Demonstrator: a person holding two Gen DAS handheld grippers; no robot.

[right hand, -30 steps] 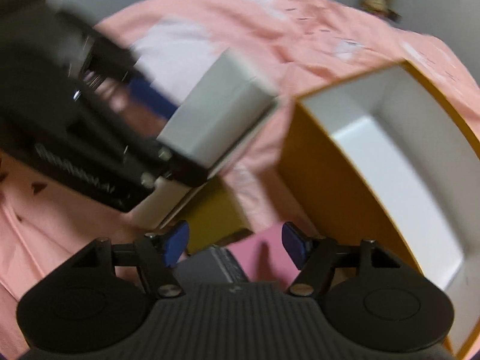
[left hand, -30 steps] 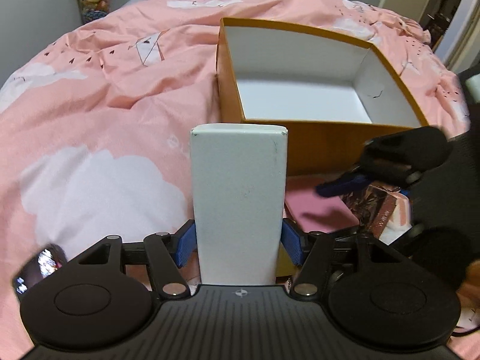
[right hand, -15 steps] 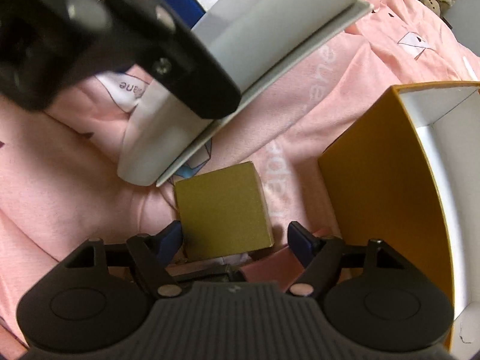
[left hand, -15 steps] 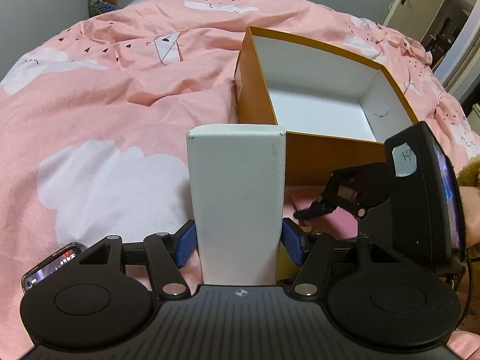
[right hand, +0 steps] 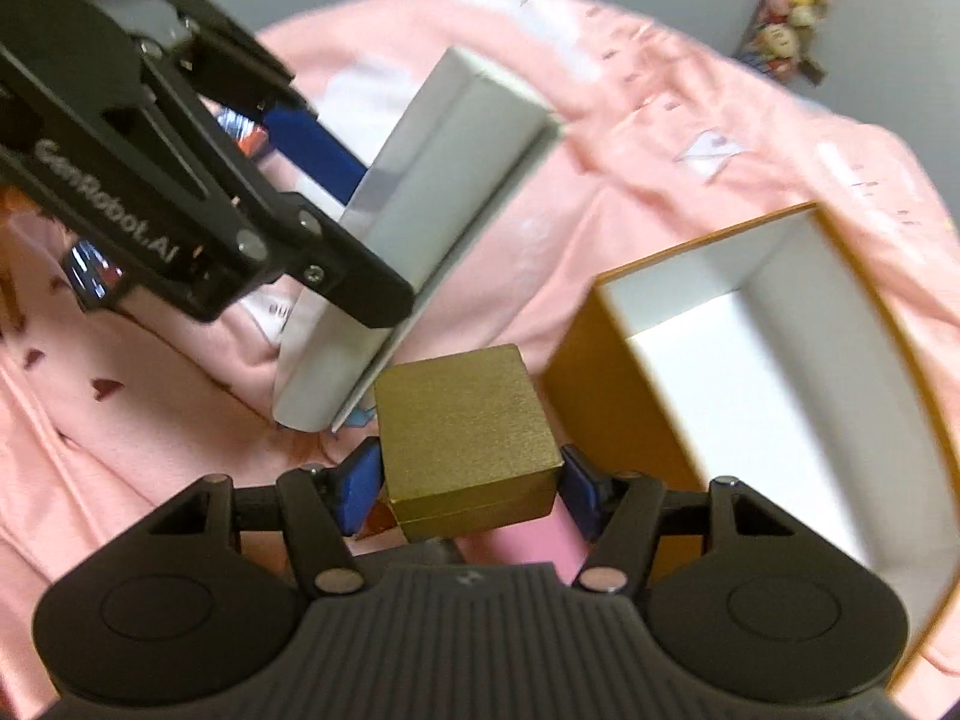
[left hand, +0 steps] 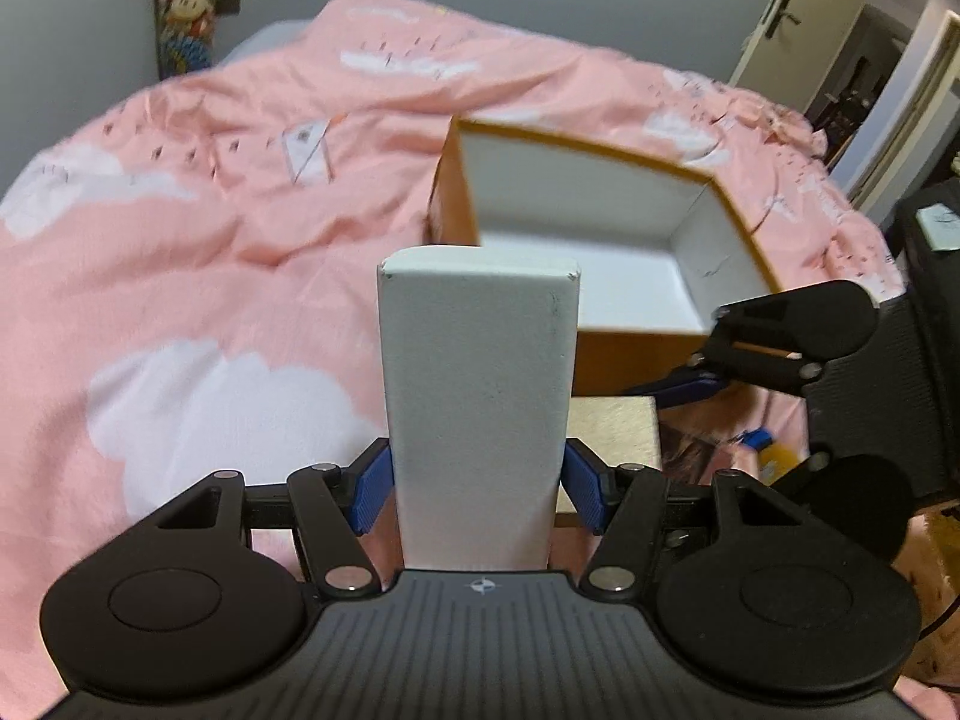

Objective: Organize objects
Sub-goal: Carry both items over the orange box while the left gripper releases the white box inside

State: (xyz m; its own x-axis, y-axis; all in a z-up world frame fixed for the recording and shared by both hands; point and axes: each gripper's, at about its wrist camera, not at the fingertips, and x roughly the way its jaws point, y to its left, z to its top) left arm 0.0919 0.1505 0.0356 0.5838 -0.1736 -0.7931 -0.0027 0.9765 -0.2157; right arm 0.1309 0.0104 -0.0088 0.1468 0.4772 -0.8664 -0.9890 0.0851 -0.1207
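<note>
My left gripper (left hand: 477,483) is shut on a tall white box (left hand: 480,396) and holds it above the bed. The same white box (right hand: 432,210) shows tilted at the upper left of the right wrist view. My right gripper (right hand: 468,489) has a gold box (right hand: 468,420) between its blue pads. Its jaws are closing, and both pads touch the box's sides. The gold box (left hand: 612,426) peeks out behind the white one. An open orange box (left hand: 600,147) with a white inside stands just beyond; its orange wall (right hand: 606,420) is right of the gold box.
A pink duvet (left hand: 210,300) with white clouds covers the bed. A pink flat item (right hand: 540,540) lies under the gold box, and a printed booklet (left hand: 696,456) lies beside it. Plush toys (left hand: 183,18) hang at the far wall. A door (left hand: 780,18) is at the back right.
The right gripper came down around the gold box, closed on it and lifted it. The left gripper rose a little with the white box still in it.
</note>
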